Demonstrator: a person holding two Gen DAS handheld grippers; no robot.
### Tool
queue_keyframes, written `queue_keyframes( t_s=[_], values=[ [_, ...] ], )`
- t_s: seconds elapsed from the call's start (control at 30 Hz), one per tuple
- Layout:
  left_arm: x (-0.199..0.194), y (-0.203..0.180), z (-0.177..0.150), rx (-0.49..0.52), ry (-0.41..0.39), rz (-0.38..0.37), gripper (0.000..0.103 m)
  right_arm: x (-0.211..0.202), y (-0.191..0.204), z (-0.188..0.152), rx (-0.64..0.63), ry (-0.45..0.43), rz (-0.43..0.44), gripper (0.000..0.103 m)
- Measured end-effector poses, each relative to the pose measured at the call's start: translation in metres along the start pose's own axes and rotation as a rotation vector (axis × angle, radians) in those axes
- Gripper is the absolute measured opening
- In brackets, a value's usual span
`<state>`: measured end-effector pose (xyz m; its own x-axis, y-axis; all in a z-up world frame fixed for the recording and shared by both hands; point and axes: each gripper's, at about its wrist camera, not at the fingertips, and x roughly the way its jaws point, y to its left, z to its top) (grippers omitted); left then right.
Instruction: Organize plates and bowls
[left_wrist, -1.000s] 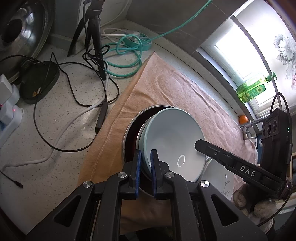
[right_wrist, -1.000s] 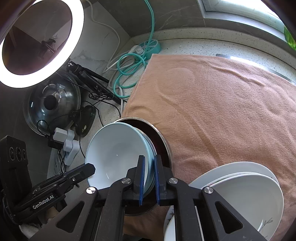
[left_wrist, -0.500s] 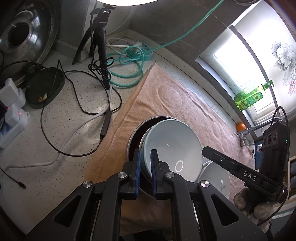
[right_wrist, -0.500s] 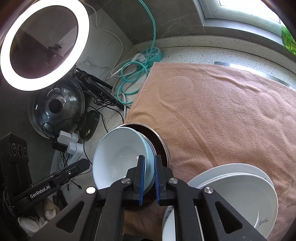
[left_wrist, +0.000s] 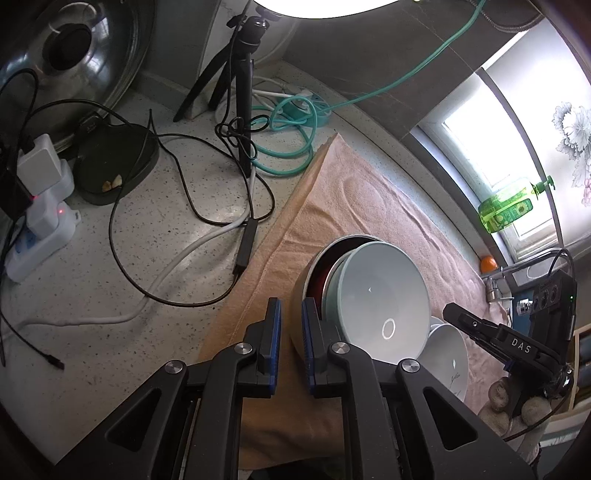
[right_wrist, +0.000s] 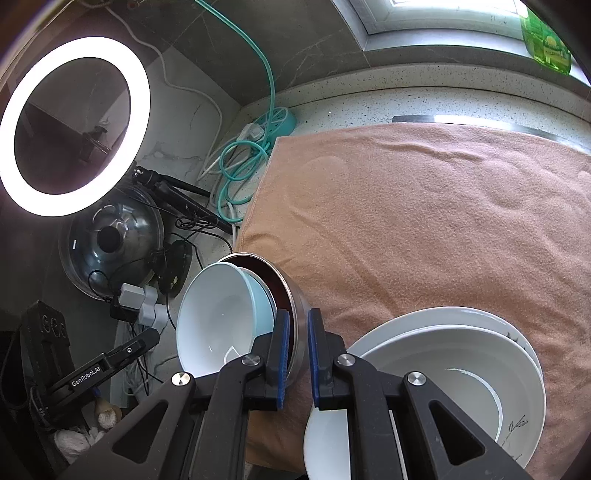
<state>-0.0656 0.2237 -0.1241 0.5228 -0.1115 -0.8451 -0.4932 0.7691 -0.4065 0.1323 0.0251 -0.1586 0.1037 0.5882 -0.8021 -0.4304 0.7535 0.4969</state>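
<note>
A steel bowl with a dark red inside sits at the left edge of the peach towel, with pale blue and white bowls nested in it. My left gripper is shut beside the steel bowl's outer wall, and towel shows through its narrow gap. My right gripper is shut at the opposite side of the steel bowl. Seen from across, each gripper's tip stands just clear of the stack: the right gripper and the left gripper. A stack of white plates lies at the towel's near right.
Left of the towel the speckled counter holds a black tripod, tangled black and white cables, a teal cord, a white power strip, a dark dish and a steel pot lid. A lit ring light stands above. A green bottle is on the sill.
Both grippers have drawn back from the bowl stack with jaws still together. The rim that sat between each pair of pads now lies beside them. The stack has stayed on the towel.
</note>
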Motion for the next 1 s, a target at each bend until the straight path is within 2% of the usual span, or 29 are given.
queue_keyframes(
  t_s=[1.0],
  values=[
    [0.029,-0.003,0.005,0.031,0.051,-0.024,0.010,0.029,0.003,0.000,-0.007,0.058,-0.008,0.010]
  ],
)
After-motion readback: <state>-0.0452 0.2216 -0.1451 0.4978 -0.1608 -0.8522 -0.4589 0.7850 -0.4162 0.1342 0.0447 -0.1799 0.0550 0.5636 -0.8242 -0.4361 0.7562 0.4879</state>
